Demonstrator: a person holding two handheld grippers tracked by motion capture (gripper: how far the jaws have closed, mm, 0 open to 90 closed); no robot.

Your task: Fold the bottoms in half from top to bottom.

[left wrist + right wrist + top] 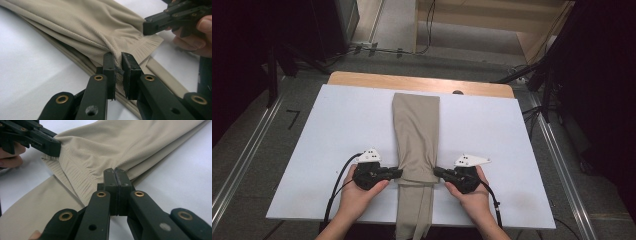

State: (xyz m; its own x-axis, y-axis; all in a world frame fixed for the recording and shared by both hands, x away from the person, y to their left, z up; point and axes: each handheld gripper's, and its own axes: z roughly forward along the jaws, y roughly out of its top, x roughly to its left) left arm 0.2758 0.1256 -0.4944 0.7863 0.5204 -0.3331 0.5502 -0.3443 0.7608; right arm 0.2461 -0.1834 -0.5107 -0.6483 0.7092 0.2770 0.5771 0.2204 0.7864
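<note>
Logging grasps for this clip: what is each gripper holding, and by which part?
Both hold the beige garment at its ribbed hem: the left gripper pinches the left corner, jaws slightly apart on the cloth, and the right gripper clamps the right corner.

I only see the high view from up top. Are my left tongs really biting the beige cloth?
Observer: Yes. In the left gripper view, the left tongs pinch a fold of the beige cloth, with a thin gap between the jaws.
Operator: And the right ones?
Observer: The right tongs are pressed fully together on the cloth's edge.
Operator: What's that end of the cloth like?
Observer: It has a ribbed band, and the left tongs grip that band at its corner.
</note>
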